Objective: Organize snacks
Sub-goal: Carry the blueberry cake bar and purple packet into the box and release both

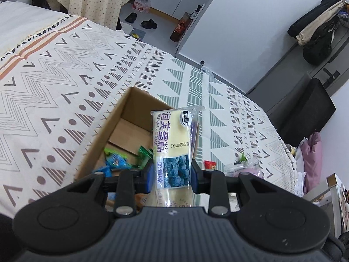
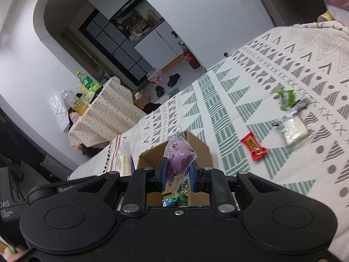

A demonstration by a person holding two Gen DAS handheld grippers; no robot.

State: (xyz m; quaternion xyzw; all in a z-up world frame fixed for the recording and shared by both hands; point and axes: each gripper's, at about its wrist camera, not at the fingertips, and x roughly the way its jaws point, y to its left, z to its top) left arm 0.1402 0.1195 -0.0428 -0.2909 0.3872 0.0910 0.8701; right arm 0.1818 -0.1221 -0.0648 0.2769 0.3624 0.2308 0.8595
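My left gripper (image 1: 172, 174) is shut on a yellow blueberry cake packet (image 1: 173, 139), held upright over an open cardboard box (image 1: 128, 107) on the patterned bedspread. Blue and green wrapped snacks (image 1: 117, 160) lie in the box. In the right wrist view my right gripper (image 2: 177, 174) is shut on a clear packet with a purple round cake (image 2: 179, 152), just above the same cardboard box (image 2: 197, 146). The yellow cake packet (image 2: 124, 159) shows to its left. On the bedspread lie a red candy (image 2: 253, 146), a white cake packet (image 2: 293, 127) and a green snack (image 2: 285, 98).
The patterned bedspread (image 1: 65, 76) covers the bed. A black suitcase (image 1: 309, 107) stands beyond the bed's far edge. A cloth-covered table (image 2: 104, 113) with bottles is on the floor side, with shoes (image 2: 172, 79) near the doorway. A pink cloth (image 1: 314, 159) lies at the bed's right.
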